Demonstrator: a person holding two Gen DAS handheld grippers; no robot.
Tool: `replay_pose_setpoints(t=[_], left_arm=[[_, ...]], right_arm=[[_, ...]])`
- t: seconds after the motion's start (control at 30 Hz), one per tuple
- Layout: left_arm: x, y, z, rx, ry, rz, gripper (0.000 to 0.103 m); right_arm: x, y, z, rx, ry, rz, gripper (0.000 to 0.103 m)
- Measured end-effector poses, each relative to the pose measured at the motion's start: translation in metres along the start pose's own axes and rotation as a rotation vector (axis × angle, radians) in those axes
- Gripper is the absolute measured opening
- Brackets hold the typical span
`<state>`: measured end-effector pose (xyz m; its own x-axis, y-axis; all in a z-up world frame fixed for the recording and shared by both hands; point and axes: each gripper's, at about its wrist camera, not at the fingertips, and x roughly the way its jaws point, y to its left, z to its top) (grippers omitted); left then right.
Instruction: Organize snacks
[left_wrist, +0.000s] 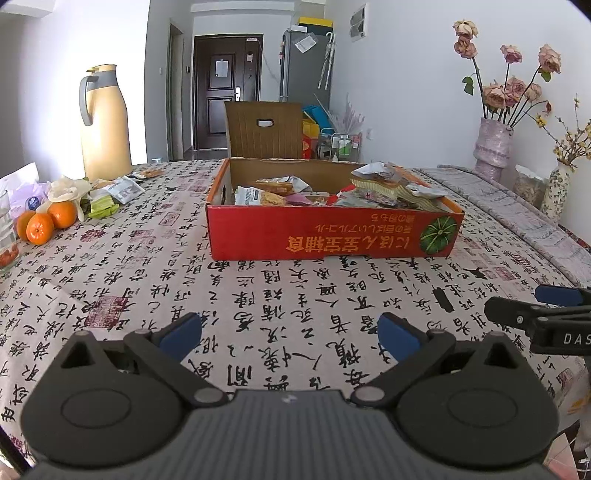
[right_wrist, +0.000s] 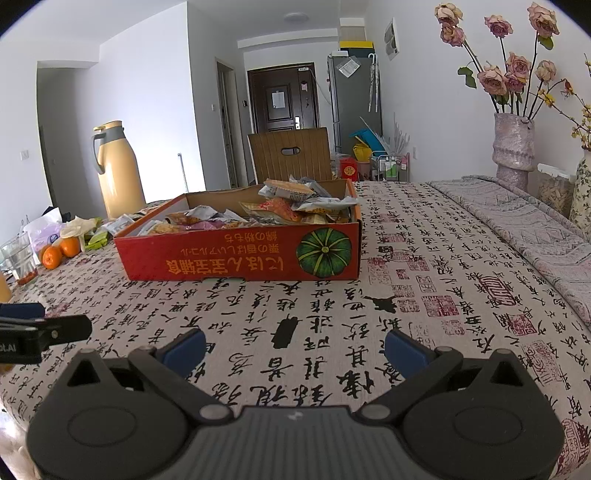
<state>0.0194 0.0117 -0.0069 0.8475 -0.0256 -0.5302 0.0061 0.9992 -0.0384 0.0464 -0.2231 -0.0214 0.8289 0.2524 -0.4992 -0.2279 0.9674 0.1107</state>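
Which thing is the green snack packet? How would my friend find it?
Start at the tall yellow jug on the left of the table. In front of it sit three oranges. Just right of them lies the green packet, the only bright lime-green thing among the white wrappers.

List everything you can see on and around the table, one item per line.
Cardboard box: one, red with a green pumpkin print, mid-table.
Snack packets in box: a heap, mixed colours, piled highest at its right end.
Loose snack packets: several, green and white, on the table left of the box.
Oranges: at least three, orange, far left.
Thermos jug: one, beige with grey handle, back left.
Flower vase: one, pinkish, dried roses, back right.
Chair: one, brown, behind the table.
Left hand-held gripper: blue pads, open, empty.
Right hand-held gripper: blue pads, open, empty.
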Motion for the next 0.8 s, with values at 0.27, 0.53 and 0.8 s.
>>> replay_pose_setpoints(t=[0.27,0.53,0.8], left_arm=[[0.0003,0.0,-0.0003,0.0,0.0,-0.001,0.103],[0.0004,-0.0002,-0.0002,0.001,0.0,-0.001,0.103],[0.0003,-0.0002,-0.0004,0.001,-0.001,-0.002,0.103]], right_arm=[[-0.0003,0.0002,-0.0004,0.0,0.001,0.0,0.103],[0.0005,0.0005,-0.0001,0.0,0.001,0.0,0.103],[-0.0006,0.0,-0.0017,-0.001,0.003,0.0,0.103]])
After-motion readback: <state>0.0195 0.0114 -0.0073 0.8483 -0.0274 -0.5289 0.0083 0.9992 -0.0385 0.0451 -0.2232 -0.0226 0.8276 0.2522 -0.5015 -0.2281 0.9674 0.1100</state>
